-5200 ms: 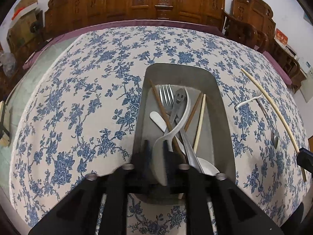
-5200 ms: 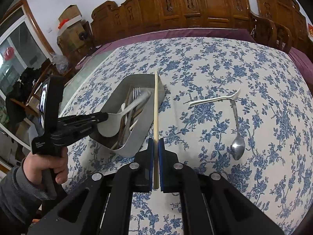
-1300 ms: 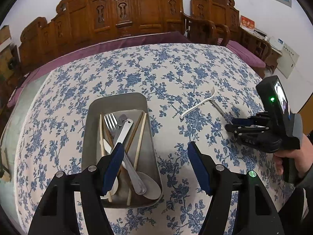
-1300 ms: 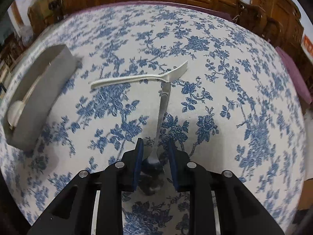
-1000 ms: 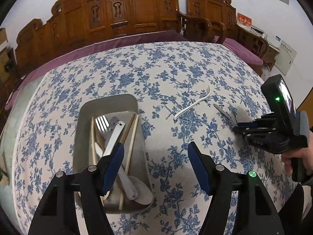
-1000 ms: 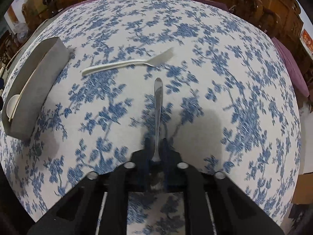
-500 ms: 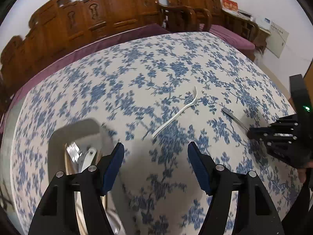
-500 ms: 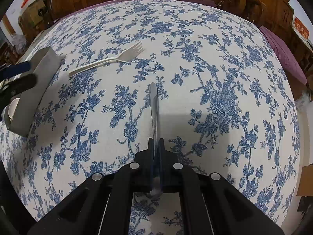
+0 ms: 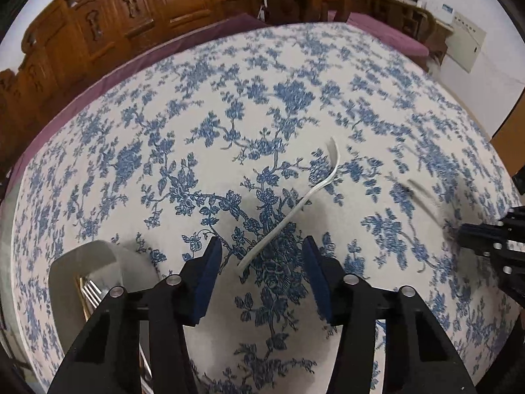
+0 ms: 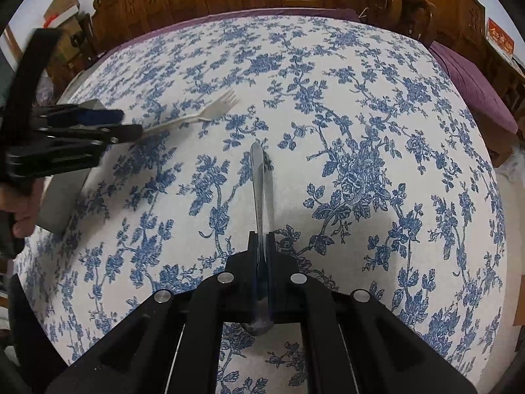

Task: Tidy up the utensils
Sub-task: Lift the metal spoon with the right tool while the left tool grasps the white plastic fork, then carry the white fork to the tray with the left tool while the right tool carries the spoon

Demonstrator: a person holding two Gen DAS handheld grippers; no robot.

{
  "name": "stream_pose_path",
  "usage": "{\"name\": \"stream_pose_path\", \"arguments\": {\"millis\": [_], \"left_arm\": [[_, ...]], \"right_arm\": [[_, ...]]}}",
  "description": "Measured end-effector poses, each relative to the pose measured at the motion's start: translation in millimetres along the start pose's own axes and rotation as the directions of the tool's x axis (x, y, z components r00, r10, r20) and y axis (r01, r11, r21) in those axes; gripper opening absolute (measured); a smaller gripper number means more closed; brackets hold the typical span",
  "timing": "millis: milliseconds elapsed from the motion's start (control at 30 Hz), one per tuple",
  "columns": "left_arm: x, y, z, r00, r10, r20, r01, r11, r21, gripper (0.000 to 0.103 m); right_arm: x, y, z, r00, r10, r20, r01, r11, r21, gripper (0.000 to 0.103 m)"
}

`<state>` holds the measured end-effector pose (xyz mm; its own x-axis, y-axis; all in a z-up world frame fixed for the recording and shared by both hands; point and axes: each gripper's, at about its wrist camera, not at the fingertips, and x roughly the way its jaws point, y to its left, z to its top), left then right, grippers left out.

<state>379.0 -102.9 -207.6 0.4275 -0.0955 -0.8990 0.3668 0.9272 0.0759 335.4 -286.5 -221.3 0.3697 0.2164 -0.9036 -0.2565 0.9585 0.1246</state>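
A white plastic fork [image 9: 295,203] lies on the floral tablecloth, its handle end between the open fingers of my left gripper [image 9: 261,259]; it also shows in the right wrist view [image 10: 203,115]. My right gripper [image 10: 262,239] is shut on a metal spoon [image 10: 259,184], held above the cloth with the handle pointing forward. The grey metal tray [image 9: 82,262] with a metal fork and other utensils sits at the lower left of the left wrist view. In the right wrist view the left gripper [image 10: 131,131] reaches over the fork's handle.
Carved wooden chairs [image 9: 131,16] ring the far side of the round table. A purple cloth edge [image 10: 472,78] shows beneath the tablecloth. My right gripper's body [image 9: 492,236] is at the right edge of the left wrist view.
My left gripper has left the tray and moved right, over the white fork's handle. My right gripper closed on the metal spoon and lifted it off the cloth.
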Motion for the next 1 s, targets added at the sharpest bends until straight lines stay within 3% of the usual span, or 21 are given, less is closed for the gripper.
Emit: {"name": "stream_pose_path", "arguments": {"millis": [233,500,567,700,1000], "left_arm": [[19,-1,5,0.998,0.027,-0.054,-0.026,0.999,0.021,0.035],[30,1,7,0.997,-0.014,-0.081,0.015,1.000,0.008,0.021],[29,0,7,0.996,-0.023,-0.082,0.023,1.000,0.007,0.004],[18,0,2,0.997,-0.048,-0.062,0.047,0.999,-0.008,0.004],[-47,0,-17,0.999,-0.027,0.045,0.028,0.999,-0.016,0.004]], "right_arm": [[-10,0,1,0.999,0.022,0.027,-0.023,1.000,0.008,0.006],[-14,5,-1,0.998,0.041,0.037,-0.042,0.999,0.007,0.006],[-16,6,-1,0.998,0.042,0.039,-0.042,0.999,0.005,0.006],[-21,9,-2,0.998,0.040,0.046,-0.040,0.999,0.004,0.006],[-42,28,-2,0.996,0.039,0.078,-0.039,0.999,-0.009,0.006]]}}
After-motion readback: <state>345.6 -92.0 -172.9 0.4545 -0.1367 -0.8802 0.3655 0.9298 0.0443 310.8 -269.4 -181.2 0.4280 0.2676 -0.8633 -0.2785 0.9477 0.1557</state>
